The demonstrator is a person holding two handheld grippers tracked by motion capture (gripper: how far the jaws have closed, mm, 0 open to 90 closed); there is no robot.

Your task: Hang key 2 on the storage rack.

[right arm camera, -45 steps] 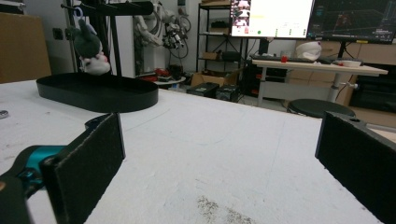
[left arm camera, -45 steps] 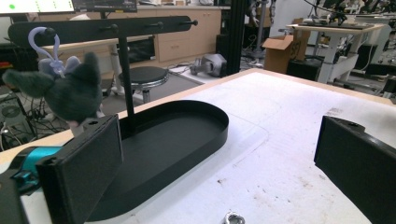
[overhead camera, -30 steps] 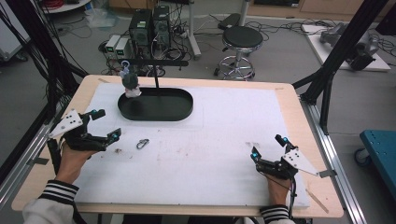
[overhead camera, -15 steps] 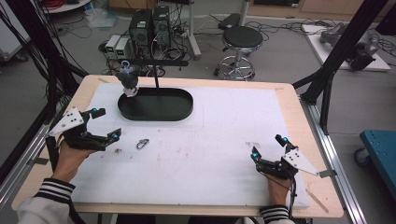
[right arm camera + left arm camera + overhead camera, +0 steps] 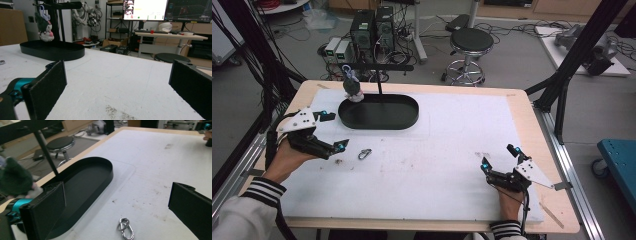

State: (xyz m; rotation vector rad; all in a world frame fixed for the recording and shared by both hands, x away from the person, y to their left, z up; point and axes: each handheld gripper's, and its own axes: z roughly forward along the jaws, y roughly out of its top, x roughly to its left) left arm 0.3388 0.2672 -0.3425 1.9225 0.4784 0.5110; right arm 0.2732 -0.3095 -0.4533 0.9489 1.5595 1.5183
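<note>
High view, surface: a wooden table (image 5: 532,107) carries a white mat (image 5: 452,145), scuffed with grey marks near its middle.
High view, stand: a black oval tray (image 5: 379,112) sits at 11 o'clock on the mat; a post rises from its far rim to a crossbar, from which a dark green plush toy (image 5: 352,89) hangs.
High view, clip: a small metal carabiner (image 5: 364,154) lies on the mat at 9 o'clock, just beside the left tongs' tip.
High view, tongs: the left gripper (image 5: 332,132) has its jaws spread wide and holds nothing; the right gripper (image 5: 498,157), at 4 o'clock, is likewise wide apart and empty.
High view, room: grey floor, a black stool (image 5: 469,42) at 12 o'clock, computer boxes with tangled cables at 11 o'clock.
Left gripper view: jaws far apart, nothing between them; the carabiner (image 5: 125,228) lies on the mat at 6 o'clock, the tray (image 5: 82,187) at 9 o'clock, the plush (image 5: 15,180) blurred at the left edge.
Right gripper view: jaws far apart and empty above bare mat; tray (image 5: 52,51) and hanging plush (image 5: 45,26) at 10 o'clock; a desk (image 5: 172,36) with monitors at 1 o'clock.
</note>
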